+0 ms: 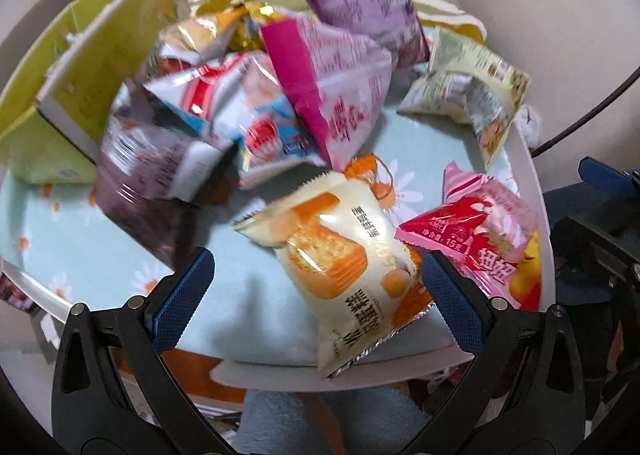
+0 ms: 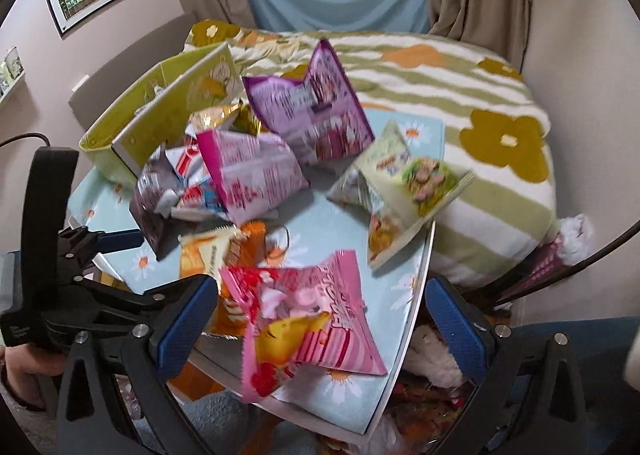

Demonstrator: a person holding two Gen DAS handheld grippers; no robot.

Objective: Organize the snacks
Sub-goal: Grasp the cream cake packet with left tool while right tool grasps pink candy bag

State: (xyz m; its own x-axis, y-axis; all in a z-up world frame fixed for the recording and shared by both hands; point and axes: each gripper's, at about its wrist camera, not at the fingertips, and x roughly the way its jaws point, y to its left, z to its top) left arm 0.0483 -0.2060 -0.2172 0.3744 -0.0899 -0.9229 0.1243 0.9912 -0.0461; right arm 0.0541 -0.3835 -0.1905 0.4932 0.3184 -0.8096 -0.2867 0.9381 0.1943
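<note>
Crinkly foil snack packets are lying heaped on a small table (image 1: 248, 319) covered in daisy-print cloth, with a stiff green cardboard box (image 1: 76, 67) standing open at its far left corner. The left gripper (image 1: 316, 283) is hovering with jaws apart over a glossy cream cake packet (image 1: 340, 275) at the near edge. The right gripper (image 2: 320, 307), likewise spread wide, is hanging over a puffy pink packet (image 2: 308, 319) at the near right corner.

the snack packets (image 1: 344, 255) are glossy, crinkled plastic film. the tray cloth (image 1: 100, 255) looks matt and soft; the gripper pads (image 2: 188, 319) are blue, finely ribbed rubber. the green box (image 1: 76, 67) is matt card.
</note>
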